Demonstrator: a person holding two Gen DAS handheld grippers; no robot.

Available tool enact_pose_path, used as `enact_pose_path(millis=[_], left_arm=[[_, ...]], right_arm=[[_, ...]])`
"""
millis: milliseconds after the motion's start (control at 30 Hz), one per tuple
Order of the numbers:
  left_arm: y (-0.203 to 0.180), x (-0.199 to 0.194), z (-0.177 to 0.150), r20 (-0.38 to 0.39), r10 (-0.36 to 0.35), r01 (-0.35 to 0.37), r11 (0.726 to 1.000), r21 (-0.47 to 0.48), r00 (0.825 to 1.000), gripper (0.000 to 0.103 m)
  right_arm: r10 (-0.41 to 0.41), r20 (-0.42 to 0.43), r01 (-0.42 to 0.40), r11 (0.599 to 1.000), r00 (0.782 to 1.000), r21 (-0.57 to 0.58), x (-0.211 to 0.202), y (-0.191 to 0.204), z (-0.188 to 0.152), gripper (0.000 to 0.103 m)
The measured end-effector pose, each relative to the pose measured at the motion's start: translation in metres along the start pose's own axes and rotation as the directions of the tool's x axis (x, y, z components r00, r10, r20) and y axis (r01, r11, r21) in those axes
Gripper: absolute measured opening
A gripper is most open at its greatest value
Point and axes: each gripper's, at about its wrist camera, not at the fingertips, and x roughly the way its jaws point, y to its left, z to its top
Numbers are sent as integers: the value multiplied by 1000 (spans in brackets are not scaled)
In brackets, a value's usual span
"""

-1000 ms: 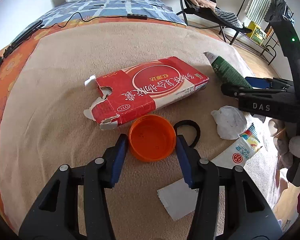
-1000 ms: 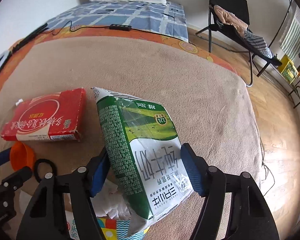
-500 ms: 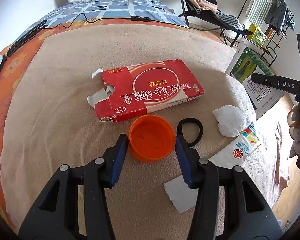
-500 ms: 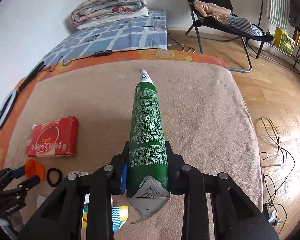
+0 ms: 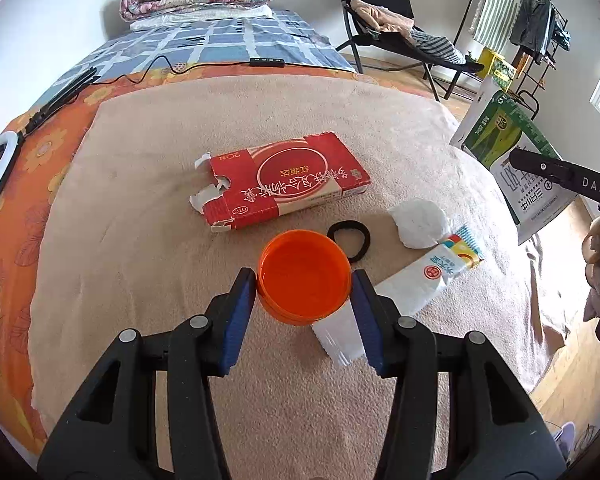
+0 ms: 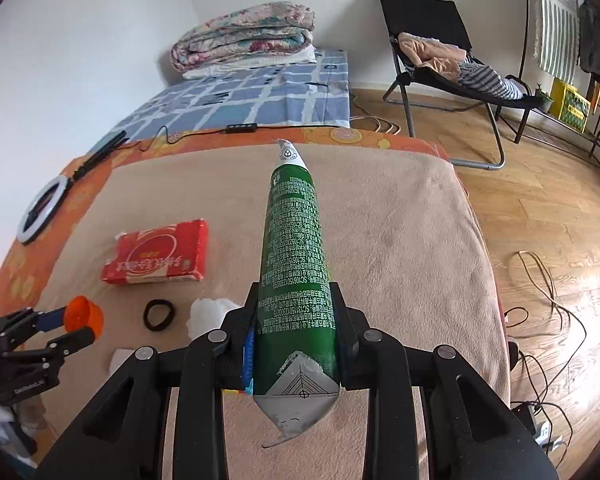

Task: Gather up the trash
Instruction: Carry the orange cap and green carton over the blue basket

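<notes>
My left gripper (image 5: 303, 292) is shut on an orange plastic cap (image 5: 304, 276), held just above the beige blanket (image 5: 140, 280). From the right wrist view, that cap (image 6: 85, 316) sits tilted in the left gripper (image 6: 70, 322). My right gripper (image 6: 296, 320) is shut on a flattened green milk carton (image 6: 296, 256), raised over the bed; the carton (image 5: 512, 160) shows at the right edge. On the blanket lie a torn red box (image 5: 280, 180), a black hair tie (image 5: 350, 236), a crumpled white tissue (image 5: 418, 222), a white sachet (image 5: 432, 276) and a paper scrap (image 5: 340, 338).
Folded quilts (image 6: 244, 36) lie at the far end of the bed. A ring light (image 6: 42, 208) and a cable with a control box (image 6: 242, 128) rest on the orange sheet. A black folding chair (image 6: 440, 52) and loose cables (image 6: 540, 300) are on the wooden floor. A hand (image 5: 598, 264) holds the right gripper.
The right gripper has turned the carton edge-on and raised it up and back from the bed. The left gripper has lifted the orange cap slightly off the blanket.
</notes>
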Motion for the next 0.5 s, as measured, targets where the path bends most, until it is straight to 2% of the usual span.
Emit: enact_pose_path(millis=[500], left_arm=[[-26, -74, -50, 48, -22, 18, 996, 87, 999, 50]], right_arm=[[82, 28, -80, 993, 996, -83, -74, 54, -55, 28]])
